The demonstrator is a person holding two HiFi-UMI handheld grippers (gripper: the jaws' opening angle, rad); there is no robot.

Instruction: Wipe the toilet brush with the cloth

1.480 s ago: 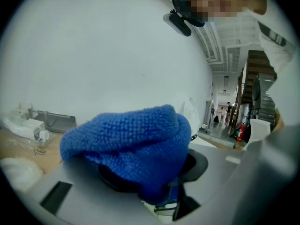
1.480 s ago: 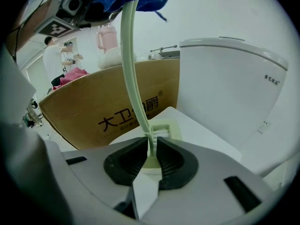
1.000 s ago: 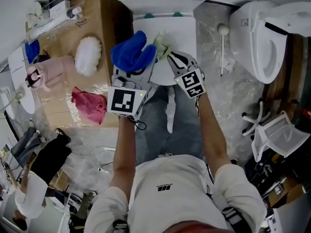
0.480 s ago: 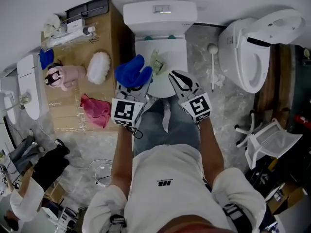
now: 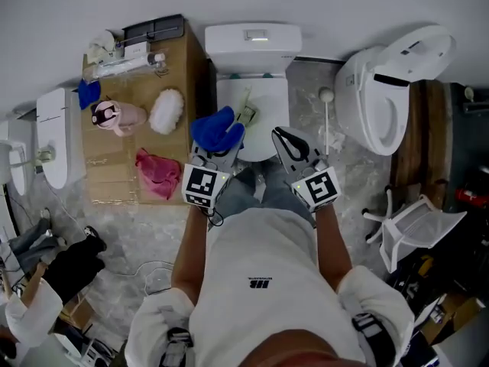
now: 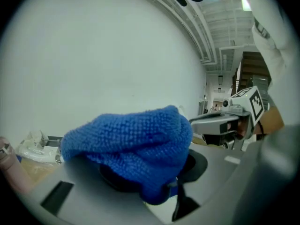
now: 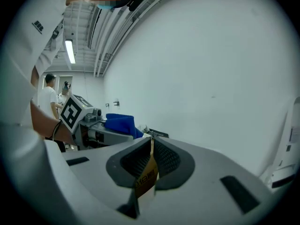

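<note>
The person stood over a white toilet (image 5: 252, 35) with both grippers held out side by side in front of the body, close to each other but not touching. The left gripper (image 5: 216, 153) had its jaws closed on a blue cloth (image 5: 217, 128), which bunched up over the pads and hid most of them in the left gripper view. The right gripper (image 5: 281, 139) had its jaws all but together, with only a thin tan strip (image 7: 146, 175) bearing some print pinched between the ribbed pads; the print was too small to read. A pale greenish toilet brush (image 5: 246, 112) lay on the closed lid of the toilet, just beyond the cloth and apart from both grippers. A white long-handled brush (image 5: 326, 121) with a round head stood on the marbled floor between this toilet and a second toilet (image 5: 365, 102), whose seat was raised. To the left of the toilet was a wooden counter (image 5: 182, 67) carrying a crumpled pink cloth (image 5: 157, 174), a white fluffy pad (image 5: 166, 111), a pink object (image 5: 118, 115) and a small blue rag (image 5: 88, 94). A white plastic chair (image 5: 416, 228) lay on the floor at the right.
</note>
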